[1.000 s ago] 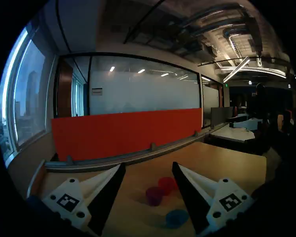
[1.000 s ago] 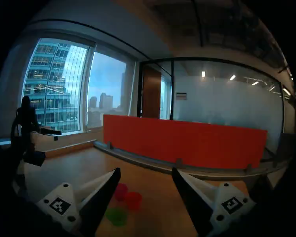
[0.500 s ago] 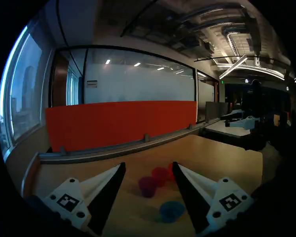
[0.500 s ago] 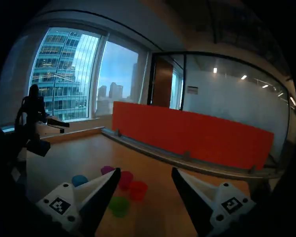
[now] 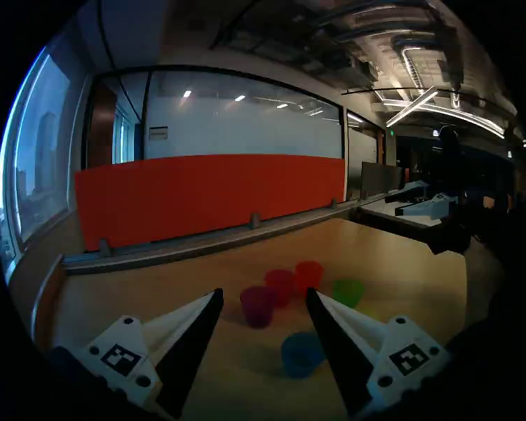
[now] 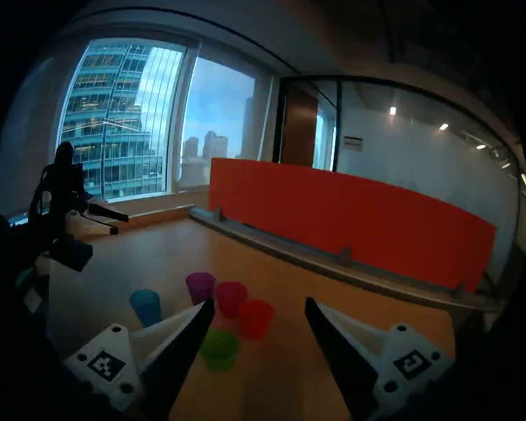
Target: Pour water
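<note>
Orange partition (image 5: 207, 196); window (image 6: 123, 119); wooden table (image 5: 389, 259)

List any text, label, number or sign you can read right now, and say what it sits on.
No text can be read.
Small white rectangular sign on the frosted glass wall: too small and blurred to read.
Square black-and-white coded markers on the white plastic left gripper and right gripper: patterns only, no letters or numbers.
</note>
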The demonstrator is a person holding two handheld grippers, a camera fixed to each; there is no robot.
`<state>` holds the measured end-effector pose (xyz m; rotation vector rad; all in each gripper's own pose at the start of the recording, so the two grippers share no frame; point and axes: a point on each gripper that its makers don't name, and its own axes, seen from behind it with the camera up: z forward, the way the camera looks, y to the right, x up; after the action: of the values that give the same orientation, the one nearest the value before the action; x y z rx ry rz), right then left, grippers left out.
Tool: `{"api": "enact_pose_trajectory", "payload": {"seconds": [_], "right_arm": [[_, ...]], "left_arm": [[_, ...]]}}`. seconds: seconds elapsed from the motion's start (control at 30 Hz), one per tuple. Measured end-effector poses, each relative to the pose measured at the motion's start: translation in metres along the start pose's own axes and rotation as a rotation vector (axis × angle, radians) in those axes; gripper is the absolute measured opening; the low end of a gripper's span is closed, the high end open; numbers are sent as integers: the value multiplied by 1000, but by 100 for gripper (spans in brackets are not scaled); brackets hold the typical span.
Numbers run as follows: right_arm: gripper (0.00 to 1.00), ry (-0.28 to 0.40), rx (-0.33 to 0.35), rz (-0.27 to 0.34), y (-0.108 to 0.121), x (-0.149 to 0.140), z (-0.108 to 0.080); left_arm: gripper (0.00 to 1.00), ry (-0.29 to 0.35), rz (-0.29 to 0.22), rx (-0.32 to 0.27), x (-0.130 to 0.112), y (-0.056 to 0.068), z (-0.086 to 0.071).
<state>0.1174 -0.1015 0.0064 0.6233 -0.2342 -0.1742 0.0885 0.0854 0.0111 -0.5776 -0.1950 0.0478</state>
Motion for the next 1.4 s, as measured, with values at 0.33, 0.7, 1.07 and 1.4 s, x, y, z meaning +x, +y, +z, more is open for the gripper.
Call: {"api": "enact_pose_trajectory", "payload": {"seconds": [0.33,0.7,1.07,1.4], "right_arm": [[100,-43,23,4,-8,-30,13],[100,-105,39,-29,-19,-68,26],[100,-151,52,-6,-25,-100,37],[100,-188,70,-11,-30,-118,45]], "left_arm": [[87,-70,19,-26,-40,7,8],[87,-125,62,-75,-69,25,15],[87,-175,51,-111,-95,36,17],[87,-242,75,-143,-119,44,18]]}}
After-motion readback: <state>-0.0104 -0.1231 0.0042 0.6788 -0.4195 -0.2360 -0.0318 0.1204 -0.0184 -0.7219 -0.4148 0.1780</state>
